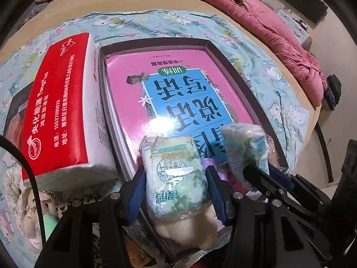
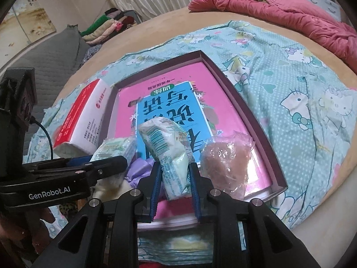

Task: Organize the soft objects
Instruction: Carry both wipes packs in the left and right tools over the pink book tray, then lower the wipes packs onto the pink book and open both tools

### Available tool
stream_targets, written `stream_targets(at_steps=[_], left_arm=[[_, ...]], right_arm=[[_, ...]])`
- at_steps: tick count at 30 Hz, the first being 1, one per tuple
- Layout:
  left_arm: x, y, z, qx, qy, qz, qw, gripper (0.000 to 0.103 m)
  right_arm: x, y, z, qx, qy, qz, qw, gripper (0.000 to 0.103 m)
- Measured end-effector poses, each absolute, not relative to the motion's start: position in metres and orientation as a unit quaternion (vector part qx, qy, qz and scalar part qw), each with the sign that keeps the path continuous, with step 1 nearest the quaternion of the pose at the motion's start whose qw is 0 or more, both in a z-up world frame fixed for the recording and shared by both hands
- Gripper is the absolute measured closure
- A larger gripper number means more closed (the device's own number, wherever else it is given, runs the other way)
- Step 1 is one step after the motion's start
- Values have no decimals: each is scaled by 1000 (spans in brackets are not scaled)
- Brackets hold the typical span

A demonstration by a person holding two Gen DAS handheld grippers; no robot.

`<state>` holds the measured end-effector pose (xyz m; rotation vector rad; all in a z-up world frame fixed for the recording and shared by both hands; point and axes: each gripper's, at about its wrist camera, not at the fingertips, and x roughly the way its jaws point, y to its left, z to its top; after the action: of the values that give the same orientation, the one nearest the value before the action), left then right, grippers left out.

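Left wrist view
- Left gripper (image 1: 176, 176): jaws are pinching a green tissue pack (image 1: 174, 174), blue pads pressing on both of its long sides.
- Green tissue pack, position: sitting directly between the jaws, over the near edge of the box tray (image 1: 265, 116).
- Green tissue pack, axis: long axis is running straight ahead along the jaws; printed face is turning up toward the camera, the far end pointing into the tray.
- Right gripper (image 1: 256, 169): showing to the right of the jaws, gripping a second tissue pack (image 1: 243, 145), which is tilting up and away.
- Red tissue box (image 1: 64, 105): lying left of the jaws, just beside the tray wall, outside it.
- Pink book (image 1: 178, 84): lying flat ahead of the jaws, filling the tray floor.

Right wrist view
- Right gripper (image 2: 175, 178): jaws are clamping the second tissue pack (image 2: 169, 154) near its lower end.
- Second tissue pack, axis: long axis is running forward and upward from the jaws, leaning slightly left; barcode end is pointing away.
- Left gripper (image 2: 120, 162): entering from the left, level with the jaws.
- Bagged brown item (image 2: 225, 165): resting right of the jaws, inside the tray on the book.
- Purple soft item (image 2: 139, 167): lying between the two grippers, partly hidden.

Progress
- Done, judging by layout: one bagged item is already sitting in the tray.
- Left: both packs are hanging in the jaws, not yet released; the red box and purple item probably remain to be placed.
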<state>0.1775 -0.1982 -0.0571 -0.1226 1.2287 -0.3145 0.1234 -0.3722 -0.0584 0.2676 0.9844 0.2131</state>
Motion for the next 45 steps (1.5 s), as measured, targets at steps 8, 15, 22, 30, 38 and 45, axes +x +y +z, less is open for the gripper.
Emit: stream_targets(at_steps=[8,15,22,30,38,45], left_arm=[[178,-196,-57,-63,574,-143,804,49],[179,-195,-58,-66,576,-142,802,48],[178,-193,-58,-72,576,-144,802,44],[176,-188,-57,-99,575,-153,798,37],[168,-189,-39,-81,556,-138,815,32],[156,-188,-23,-57,542,-131,828,28]], right_arm=[[122,-370,-58,123,469,100,869,72],[120,-371,-49,123,451,97,878,65],[118,-371,-43,121,438,94,886,64],[116,-374,-39,123,428,89,891,59],[114,-375,-34,118,413,78,900,48],[113,-377,-32,115,408,66,903,42]])
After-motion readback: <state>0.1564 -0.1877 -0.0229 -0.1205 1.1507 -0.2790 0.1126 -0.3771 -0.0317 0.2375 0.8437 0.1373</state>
